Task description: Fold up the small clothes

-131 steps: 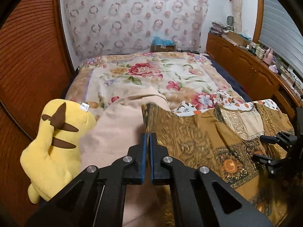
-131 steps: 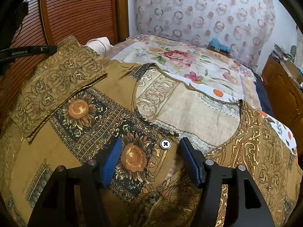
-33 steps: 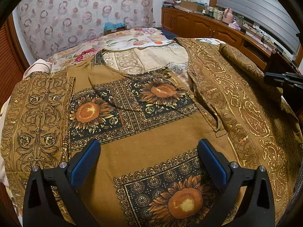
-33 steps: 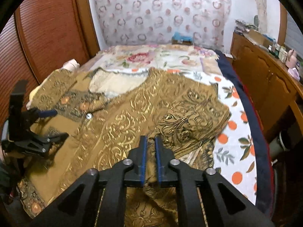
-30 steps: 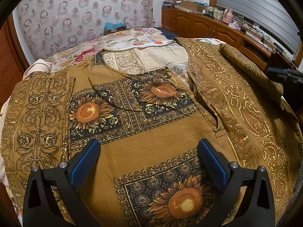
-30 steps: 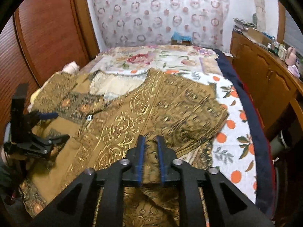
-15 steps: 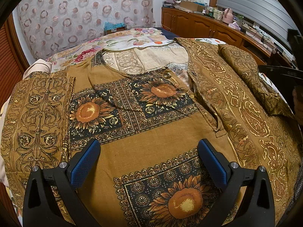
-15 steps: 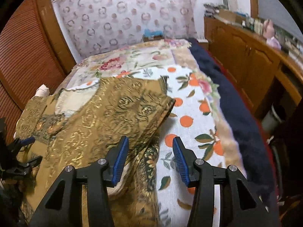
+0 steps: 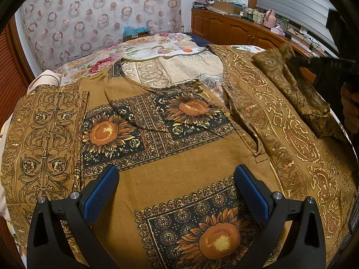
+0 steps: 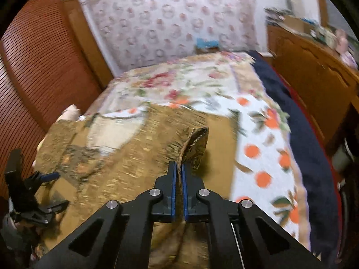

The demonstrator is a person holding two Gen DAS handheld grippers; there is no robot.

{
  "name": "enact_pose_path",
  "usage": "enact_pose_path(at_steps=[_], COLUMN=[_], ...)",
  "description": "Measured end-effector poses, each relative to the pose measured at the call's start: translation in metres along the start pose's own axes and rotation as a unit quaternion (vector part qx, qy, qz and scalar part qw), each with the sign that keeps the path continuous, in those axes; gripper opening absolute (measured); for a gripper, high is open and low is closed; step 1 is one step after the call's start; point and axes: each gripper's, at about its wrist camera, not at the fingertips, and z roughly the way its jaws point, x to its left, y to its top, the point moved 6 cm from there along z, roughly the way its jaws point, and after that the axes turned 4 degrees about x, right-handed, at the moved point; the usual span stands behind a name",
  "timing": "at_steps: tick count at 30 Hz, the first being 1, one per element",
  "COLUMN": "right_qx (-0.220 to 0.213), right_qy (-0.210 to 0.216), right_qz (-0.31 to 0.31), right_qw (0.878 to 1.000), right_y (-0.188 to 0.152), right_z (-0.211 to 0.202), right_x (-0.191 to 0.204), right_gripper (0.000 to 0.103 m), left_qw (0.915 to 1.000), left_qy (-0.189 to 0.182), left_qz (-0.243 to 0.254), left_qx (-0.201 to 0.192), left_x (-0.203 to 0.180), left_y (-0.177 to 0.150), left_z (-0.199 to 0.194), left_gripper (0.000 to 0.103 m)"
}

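A brown blouse (image 9: 179, 157) with sunflower squares and gold paisley lies spread on the bed. My left gripper (image 9: 176, 172) hovers open over its lower front, with nothing between the blue pads. In the right wrist view it appears at the left edge as the left gripper (image 10: 56, 190). My right gripper (image 10: 177, 164) is closing tight on a fold of the blouse's right sleeve (image 10: 197, 139). Its pads press the cloth, and the fold stands up above the fingertips. Seen from the left wrist, the right gripper (image 9: 291, 60) holds the sleeve (image 9: 296, 94) at the far right.
The blouse lies on a floral bedspread (image 9: 143, 47) and an orange-dotted sheet (image 10: 264, 152). A navy blanket edge (image 10: 314, 148) runs along the bed's right side. Wooden cabinets (image 9: 226, 29) stand beyond it. A slatted wooden wardrobe (image 10: 40, 71) is on the left, and a hand (image 9: 350, 112) shows at the right.
The right gripper let go of the sleeve, opened, shifted right over the sleeve's edge, then shut on a fold and raised it. The left gripper has not moved.
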Motion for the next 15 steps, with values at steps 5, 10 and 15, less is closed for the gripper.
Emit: enact_pose_path(at_steps=[5,10,15], right_qx=[0.012,0.006,-0.019], right_qy=[0.041,0.025,0.035], right_qz=[-0.034,-0.047,-0.037], right_qw=[0.999,0.999,0.999], right_y=[0.006,0.007,-0.002], right_z=[0.01,0.007,-0.019], right_x=[0.036,0.044,0.032], right_gripper=[0.007,0.031,0.041], left_qw=[1.0,1.0,1.0], left_qy=[0.0,0.0,0.0], left_qz=[0.0,0.0,0.0], left_qx=[0.0,0.0,0.0], left_x=[0.0,0.0,0.0], left_y=[0.0,0.0,0.0], left_z=[0.0,0.0,0.0], left_gripper=[0.103,0.103,0.103])
